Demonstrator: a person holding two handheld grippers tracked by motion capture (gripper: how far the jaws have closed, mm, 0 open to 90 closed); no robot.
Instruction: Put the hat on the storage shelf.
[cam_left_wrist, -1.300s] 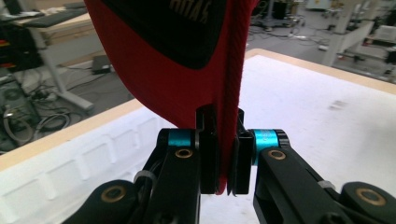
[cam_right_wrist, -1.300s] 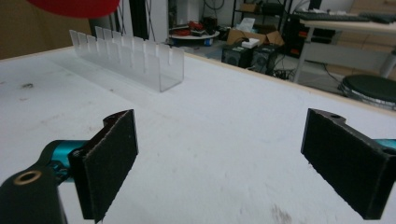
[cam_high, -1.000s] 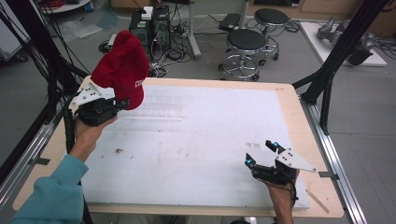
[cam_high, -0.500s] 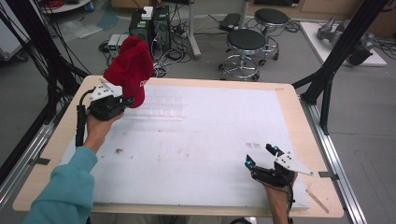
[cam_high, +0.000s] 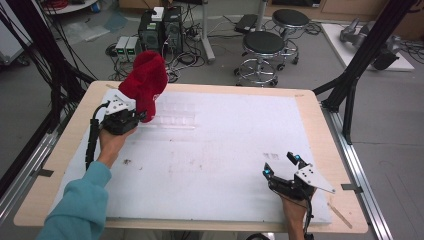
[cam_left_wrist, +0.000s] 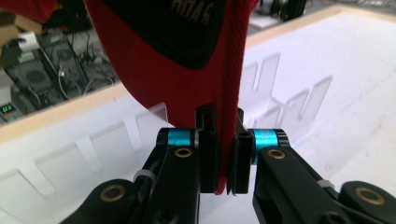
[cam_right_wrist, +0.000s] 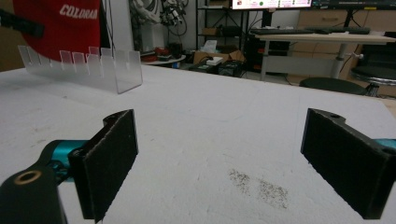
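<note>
Since a second ago the left gripper (cam_high: 135, 116) has carried the red cap (cam_high: 146, 82) forward and lower, from the table's left edge in to the clear slotted rack (cam_high: 172, 115). The right gripper (cam_high: 281, 167) hasn't shifted.

Left claw: jaws shut tight, pinching one layer of the cap's red fabric along a stitched seam, seen up close in the left gripper view (cam_left_wrist: 223, 154). The cap hangs upright above the gripper, off the table, its lower edge just over the rack's near-left end.

Right claw: jaws wide apart (cam_right_wrist: 219, 163), nothing between them, resting low at the near-right of the table.

Handling, my read: light, soft cloth, and the crown folds and sags, so it won't hold shape from a single pinch. Not fragile, not slippery against the foam pads (cam_right_wrist: 109, 163). The seam is the best grip point, since it's thicker and stiffer than the panel. A second pinch on the opposite rim would control the opening.

Surface: white mat (cam_high: 225, 165) on a wooden tabletop (cam_high: 65, 165), flat, a few dark smudges. The rack looks like thin acrylic and light, likely to slide if the cap drags on it.

Room: lab floor with stools (cam_high: 262, 50), electronics boxes and cables behind the table, and black frame struts (cam_high: 357, 65) either side.
</note>
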